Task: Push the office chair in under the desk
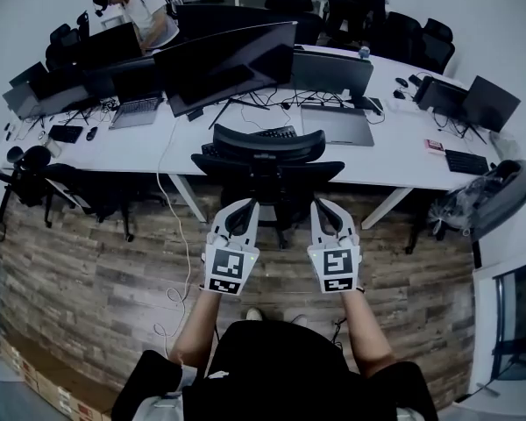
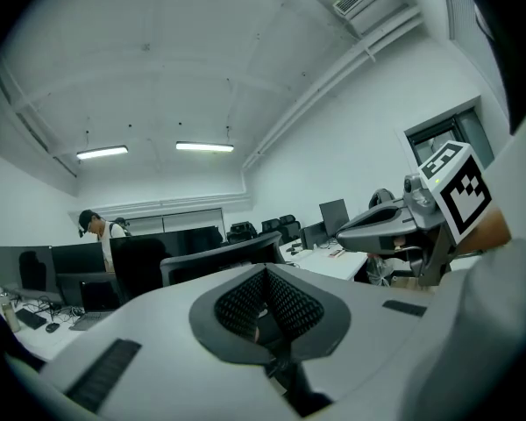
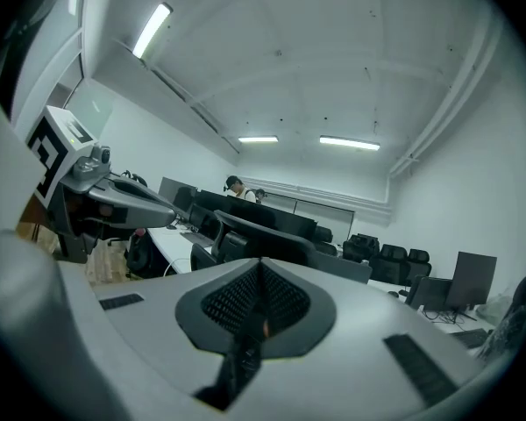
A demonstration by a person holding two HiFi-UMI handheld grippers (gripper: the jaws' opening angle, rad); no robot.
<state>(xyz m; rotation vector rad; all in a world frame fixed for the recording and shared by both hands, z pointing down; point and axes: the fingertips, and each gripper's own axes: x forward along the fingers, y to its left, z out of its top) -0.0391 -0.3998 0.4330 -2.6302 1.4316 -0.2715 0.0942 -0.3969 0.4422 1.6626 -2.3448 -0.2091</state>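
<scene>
While you are standing on the wood-plank floor (image 1: 88, 279) behind the office chair (image 1: 267, 169), you are holding both grippers out in front of you, side by side and pointing at its back. Your left gripper (image 1: 243, 203) is showing its jaws clenched together with nothing between the pads, and your right gripper (image 1: 321, 204) is showing the same, clamped tight and empty. Both tips are reaching the lower edge of the backrest, the left toward its left half and the right toward its right half; whether they are actually pressing on it cannot be told from the head view. The chair is sitting at the near edge of the white desk (image 1: 140, 152), between two of the slanted desk legs, with its backrest facing you and its headrest (image 1: 267, 143) overlapping the desk edge just in front of the keyboard (image 1: 276, 133). A wide dark monitor (image 1: 228, 64) is standing on the desk beyond the chair, and a closed laptop (image 1: 337, 125) is lying to its right. At the far end of the room, a person (image 1: 149, 11) is bending over another desk.
</scene>
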